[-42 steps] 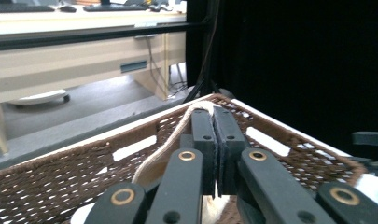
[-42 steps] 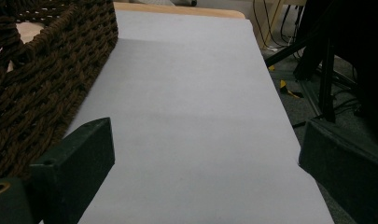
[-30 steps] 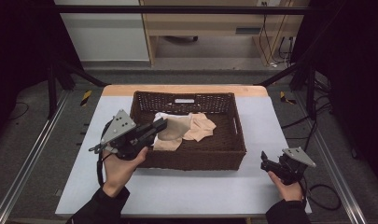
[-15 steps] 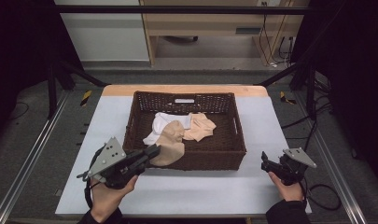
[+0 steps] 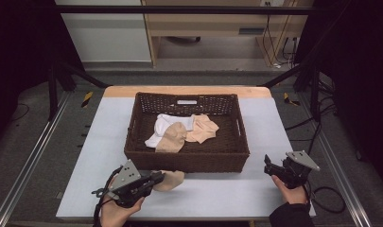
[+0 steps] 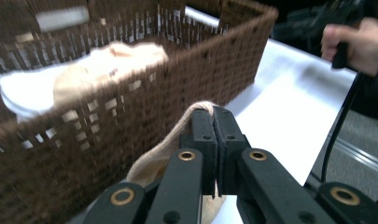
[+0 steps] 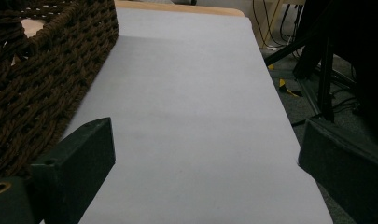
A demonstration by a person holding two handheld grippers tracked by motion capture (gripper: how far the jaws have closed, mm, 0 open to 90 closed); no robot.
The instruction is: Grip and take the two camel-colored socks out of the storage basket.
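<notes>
A dark brown wicker basket point(image 5: 187, 161) stands mid-table; a white cloth point(image 5: 165, 124) and two beige socks point(image 5: 172, 139) lie inside it. My left gripper point(image 5: 157, 178) is in front of the basket's near left wall, shut on another beige sock point(image 5: 170, 180) that droops onto the table. In the left gripper view the jaws press together on the sock point(image 6: 151, 161), with the basket wall point(image 6: 84, 140) just behind. My right gripper point(image 5: 268, 165) is held at the front right beside the basket, jaws wide apart, nothing between them. Its own view shows the basket corner point(image 7: 42, 79) at left.
The pale table top point(image 5: 274, 127) has free room right of the basket and along the front edge. Metal rails run down both sides of the table. A wooden strip point(image 5: 187, 91) edges the far side. The person's other hand point(image 6: 350, 39) appears in the left gripper view.
My left gripper has pulled a beige sock out of the basket, over the near wall and down to the table in front. The right gripper has stayed put.
</notes>
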